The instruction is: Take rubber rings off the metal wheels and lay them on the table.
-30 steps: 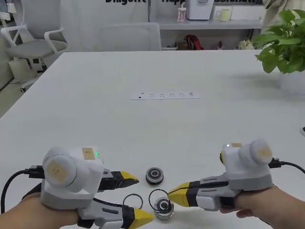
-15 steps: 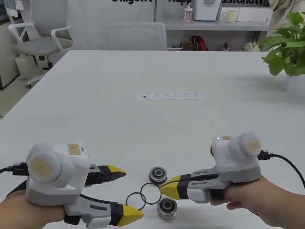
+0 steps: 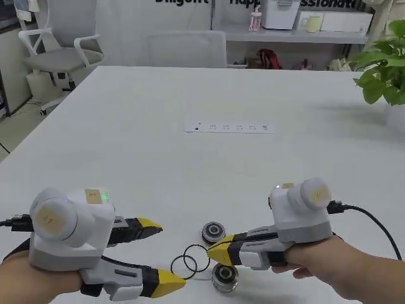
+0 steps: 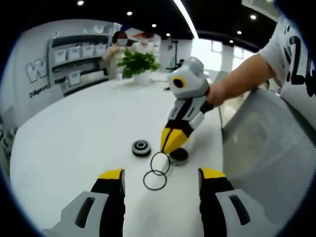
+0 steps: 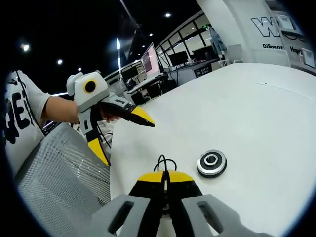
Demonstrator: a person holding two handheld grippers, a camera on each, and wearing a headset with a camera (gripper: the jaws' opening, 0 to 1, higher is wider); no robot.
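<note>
Progress: one rubber ring [image 3: 172, 264] off, lying flat on table [image 3: 190, 171], near edge, between grippers. Second ring [image 5: 161, 158] pinched in clenched right gripper [image 3: 218, 250]. Loop juts leftward past tips, low over table, overlapping first. Left gripper [image 3: 158, 253] jaws spread, empty.

Near wheel [image 3: 224, 277] looks bare metal. Far wheel [image 3: 213, 232] dark-rimmed, ring probably left to pull. Both wheels flat, axles up. Rings round, no long axis.

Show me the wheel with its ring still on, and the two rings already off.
Ringed wheel [image 3: 213, 232]: head view, its hub.
Loose ring [image 4: 144, 180]: left gripper view, its left edge.
Pinched ring [image 5: 164, 162]: right gripper view, loop ahead of the right gripper [image 5: 165, 173].
</note>
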